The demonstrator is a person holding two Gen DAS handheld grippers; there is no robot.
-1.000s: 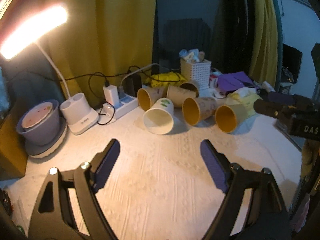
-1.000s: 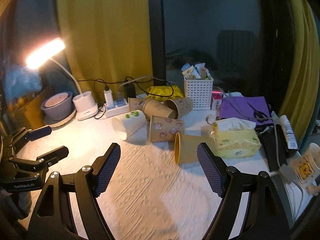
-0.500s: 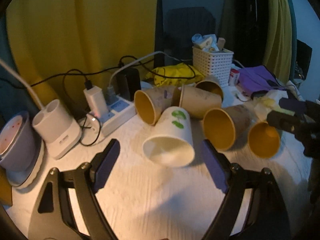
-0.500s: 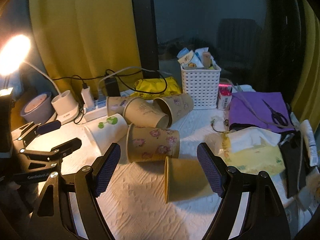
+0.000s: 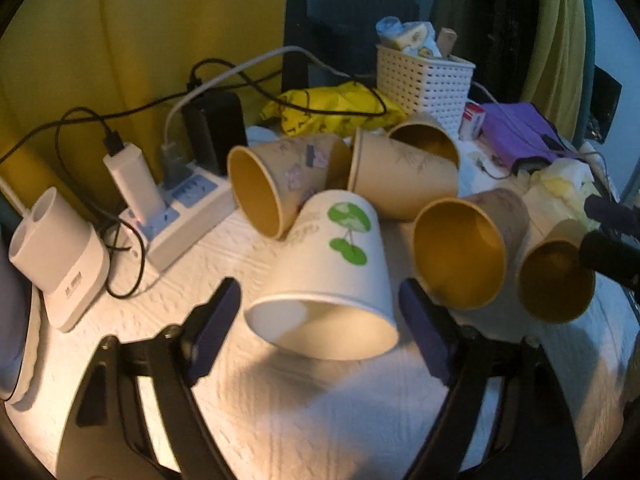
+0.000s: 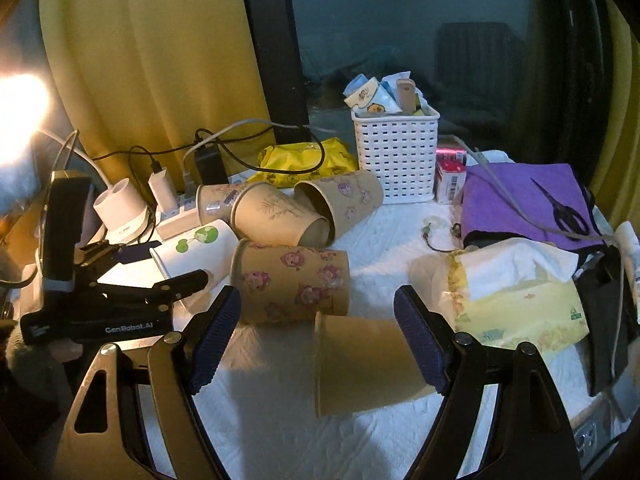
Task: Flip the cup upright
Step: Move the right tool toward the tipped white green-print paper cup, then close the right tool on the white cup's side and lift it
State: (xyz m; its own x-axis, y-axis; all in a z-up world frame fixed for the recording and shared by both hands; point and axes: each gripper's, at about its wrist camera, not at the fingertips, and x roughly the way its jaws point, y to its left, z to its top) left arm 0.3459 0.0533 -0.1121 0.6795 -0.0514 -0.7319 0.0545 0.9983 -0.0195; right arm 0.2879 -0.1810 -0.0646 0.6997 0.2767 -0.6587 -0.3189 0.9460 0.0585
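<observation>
I have my left gripper (image 5: 320, 312) spread wide around the white cup (image 5: 326, 276), which lies on its side on the table (image 5: 280, 412), apparently untouched. My right gripper (image 6: 318, 340) gapes over a brown cup (image 6: 368, 360).

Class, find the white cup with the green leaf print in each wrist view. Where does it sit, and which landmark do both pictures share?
Left wrist: white cup lies low centre, mouth toward the camera.
Right wrist: white cup lies left of centre.
Shared landmark: white basket.
</observation>
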